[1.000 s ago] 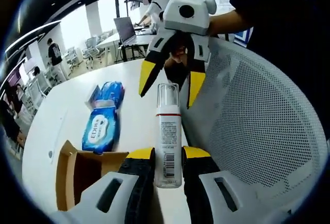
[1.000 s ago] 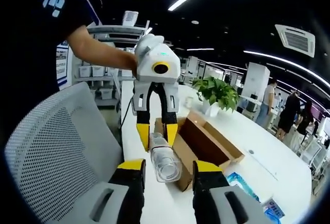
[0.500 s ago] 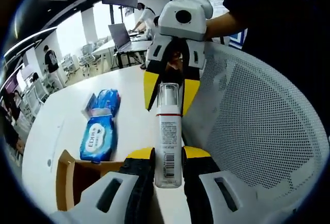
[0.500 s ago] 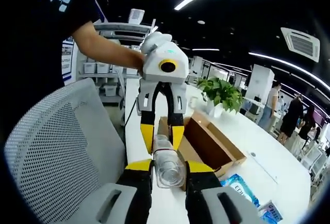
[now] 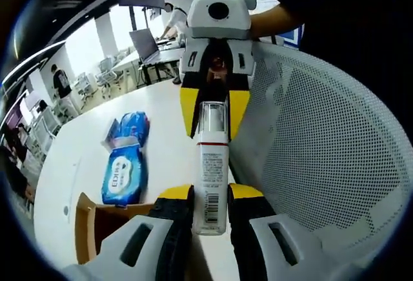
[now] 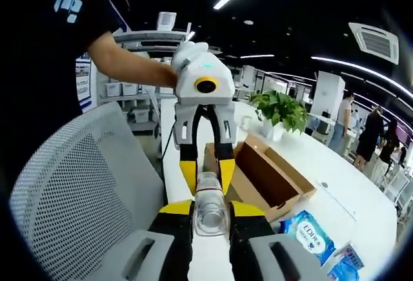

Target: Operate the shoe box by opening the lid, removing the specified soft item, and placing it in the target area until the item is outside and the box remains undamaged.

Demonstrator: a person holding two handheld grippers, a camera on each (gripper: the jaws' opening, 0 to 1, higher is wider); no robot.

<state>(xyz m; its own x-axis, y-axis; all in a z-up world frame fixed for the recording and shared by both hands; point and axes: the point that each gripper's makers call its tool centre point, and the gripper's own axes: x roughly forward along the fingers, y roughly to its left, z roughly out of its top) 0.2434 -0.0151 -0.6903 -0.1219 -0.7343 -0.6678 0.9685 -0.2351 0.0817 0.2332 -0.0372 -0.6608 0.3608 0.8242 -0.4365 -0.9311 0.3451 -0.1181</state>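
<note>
**Gripping one pump bottle from both ends**

Holding the bottle's base, the left gripper (image 5: pixel 210 194) has its yellow-tipped jaws pinched on the lower body of a slim white pump bottle (image 5: pixel 210 165), barcode label facing the camera, clear cap pointing away. In the left gripper view the right gripper (image 5: pixel 213 110) comes in from the far side, its yellow fingers (image 5: pixel 188 110) closed flat on both sides of the clear cap.

In the right gripper view the right gripper (image 6: pixel 210 208) pinches the cap end of the pump bottle (image 6: pixel 210 208), clear cap facing the lens. Just past it the left gripper (image 6: pixel 207 172) clamps the bottle body from the opposite side, held by a person's hand (image 6: pixel 182 53), bare forearm, dark sleeve.

Beside the bottle in both views: white mesh chair back (image 5: pixel 322 145).

Beyond, on the white table (image 5: pixel 87 145): the open cardboard shoe box (image 6: pixel 268 176), lid flap up, brown interior visible; contents cannot be told. Its corner shows in the left gripper view too (image 5: pixel 97 219). Near the box lie two blue wet-wipe packs (image 5: pixel 124 172), one just behind the other, touching or almost.

Further off: a potted green plant (image 6: pixel 279 110) behind the box, desks with laptops, people standing in the office background.
</note>
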